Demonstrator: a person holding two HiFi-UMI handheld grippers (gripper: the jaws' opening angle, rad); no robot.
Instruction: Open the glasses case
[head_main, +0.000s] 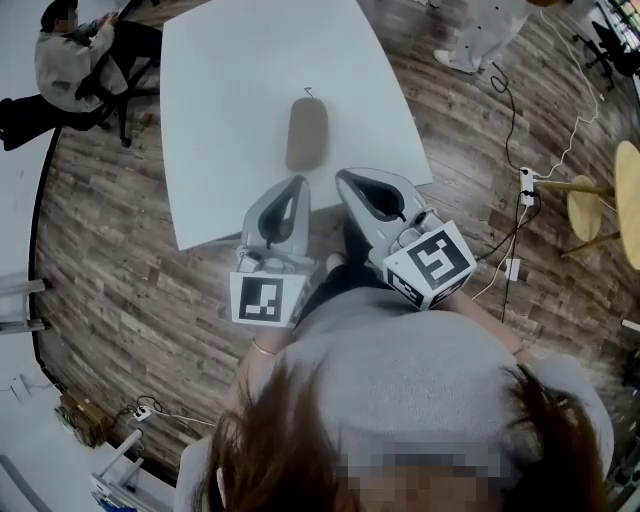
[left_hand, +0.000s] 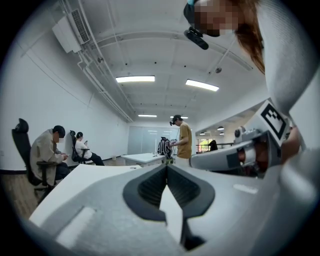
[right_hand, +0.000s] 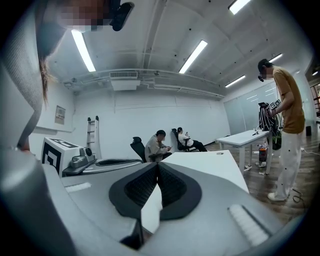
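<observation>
Glasses case (head_main: 306, 133) lies shut on the desk (head_main: 230, 100), toward its near edge.
At that edge I hold my left gripper (head_main: 297, 182) and right gripper (head_main: 343, 176) side by side, fingers pressed together on nothing, short of the case.

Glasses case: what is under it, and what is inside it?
The glasses case lies on the white table, which is all that shows under it. The case is closed, so its inside cannot be seen.
</observation>
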